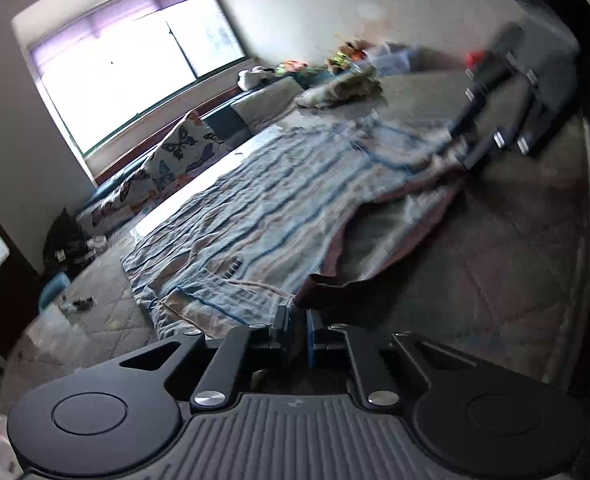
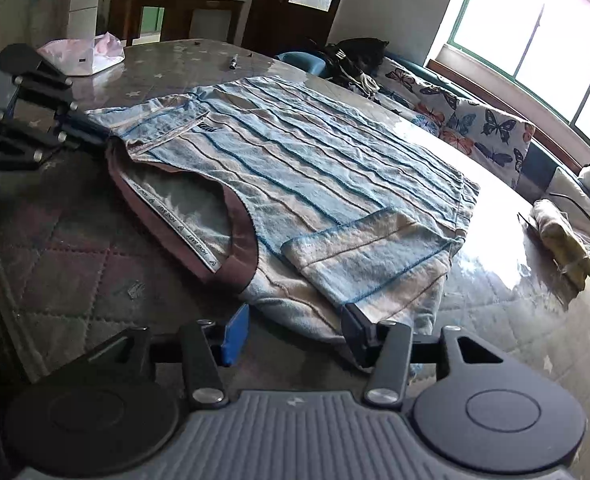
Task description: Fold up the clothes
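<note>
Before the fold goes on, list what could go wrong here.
1. The left gripper is shut on only the brown collar edge of the blue striped knit shirt; it may slip out.
2. The right gripper is open around the shirt's shoulder; lifting now could leave that side behind.
3. The folded sleeve may flop open.

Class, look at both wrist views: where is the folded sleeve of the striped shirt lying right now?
In the right wrist view the folded sleeve lies on the striped shirt, low and right of centre, just beyond the right gripper.
</note>
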### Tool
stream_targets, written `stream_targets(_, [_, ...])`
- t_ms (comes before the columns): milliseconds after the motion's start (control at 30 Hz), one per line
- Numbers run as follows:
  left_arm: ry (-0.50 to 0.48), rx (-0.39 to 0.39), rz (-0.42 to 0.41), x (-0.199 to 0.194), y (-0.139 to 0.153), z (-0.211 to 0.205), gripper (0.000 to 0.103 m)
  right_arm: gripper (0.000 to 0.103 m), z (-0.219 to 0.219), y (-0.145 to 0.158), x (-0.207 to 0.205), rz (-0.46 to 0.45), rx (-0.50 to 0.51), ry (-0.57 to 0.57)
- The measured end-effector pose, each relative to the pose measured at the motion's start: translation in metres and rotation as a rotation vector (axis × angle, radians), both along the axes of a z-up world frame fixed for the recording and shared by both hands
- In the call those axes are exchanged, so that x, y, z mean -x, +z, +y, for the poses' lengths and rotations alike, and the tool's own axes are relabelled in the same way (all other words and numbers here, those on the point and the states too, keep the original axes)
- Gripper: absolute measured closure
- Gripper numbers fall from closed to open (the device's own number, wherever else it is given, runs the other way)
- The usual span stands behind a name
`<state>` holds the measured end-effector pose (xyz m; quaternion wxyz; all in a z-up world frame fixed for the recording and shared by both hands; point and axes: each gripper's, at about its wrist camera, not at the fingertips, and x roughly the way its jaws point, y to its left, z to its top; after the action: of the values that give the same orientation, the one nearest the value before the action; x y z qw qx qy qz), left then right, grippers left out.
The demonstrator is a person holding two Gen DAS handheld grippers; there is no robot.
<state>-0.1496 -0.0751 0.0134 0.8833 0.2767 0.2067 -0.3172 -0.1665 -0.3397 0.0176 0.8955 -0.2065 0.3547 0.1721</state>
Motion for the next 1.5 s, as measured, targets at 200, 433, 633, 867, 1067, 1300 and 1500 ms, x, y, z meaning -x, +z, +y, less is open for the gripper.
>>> stream_targets(200, [0.074,0.122,0.077,-0.035,0.023,0.001,0.095,0.05,0.002,-0.001,-0.007,-0.012,-0.005,0.032])
stream_targets(433, [0.099,0.145,0.112,-0.061,0.029,-0.001,0.095,0.063,-0.003,-0.005,-0.027,-0.043,-0.023,0.007])
stream_targets(633, [0.065,0.103,0.088,-0.036,0.021,0.006,0.091,0.089,-0.018,0.003,-0.037,0.006,-0.145,-0.039])
stream_targets(867, [0.05,0.04,-0.013,-0.002,0.01,0.009,0.065,0.093,-0.024,0.023,-0.039,-0.006,-0.242,-0.084])
stream_targets(1067, [0.047,-0.004,-0.052,0.005,-0.001,0.011,0.063,0.094,-0.024,0.038,-0.04,-0.036,-0.267,-0.094])
stream_targets(1300, [0.004,-0.051,-0.062,0.005,-0.01,0.012,0.054,0.094,-0.023,0.051,-0.044,-0.06,-0.28,-0.109])
stream_targets(1500, [-0.031,-0.091,-0.087,0.002,-0.018,0.0,0.054,0.094,-0.019,0.061,-0.048,-0.088,-0.286,-0.108])
